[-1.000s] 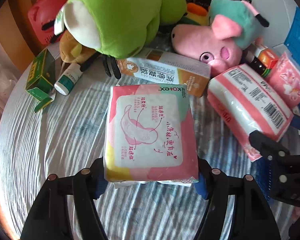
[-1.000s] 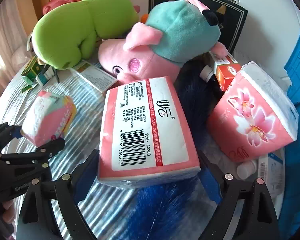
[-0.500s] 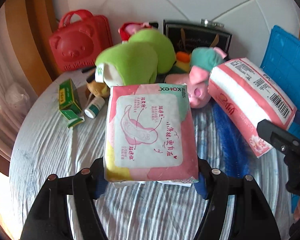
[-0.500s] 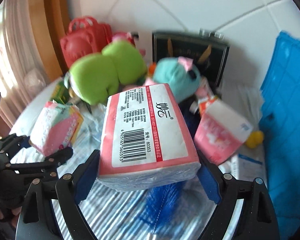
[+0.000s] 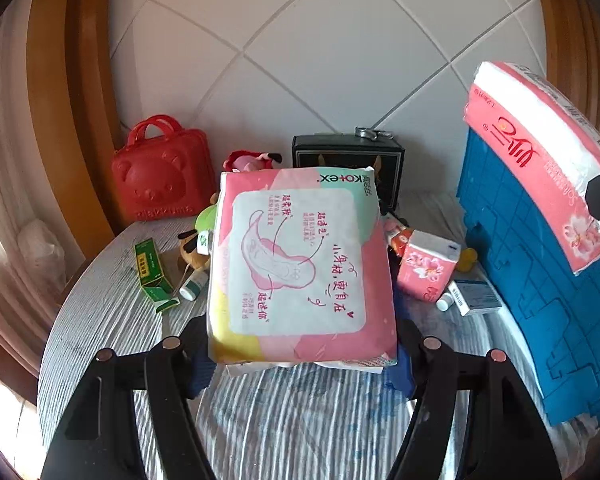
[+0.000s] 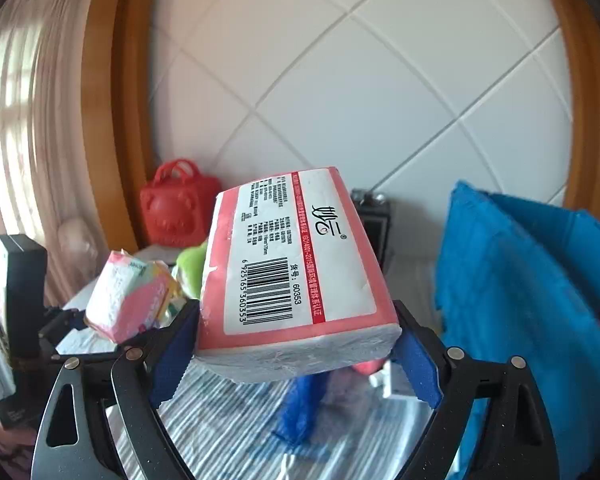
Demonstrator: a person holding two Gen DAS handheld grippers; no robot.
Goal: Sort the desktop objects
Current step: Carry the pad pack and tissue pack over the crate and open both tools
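Whereas both packs sat low over the table earlier, the left hand-held gripper now clamps the sanitary-pad pack and the right hand-held gripper the tissue pack, both raised well above the toys.

The pink-and-mint plastic sanitary pad pack hides most of the green plush toy and the black box behind it. In the right wrist view, the striped tablecloth and blue fuzzy strip are blurred.
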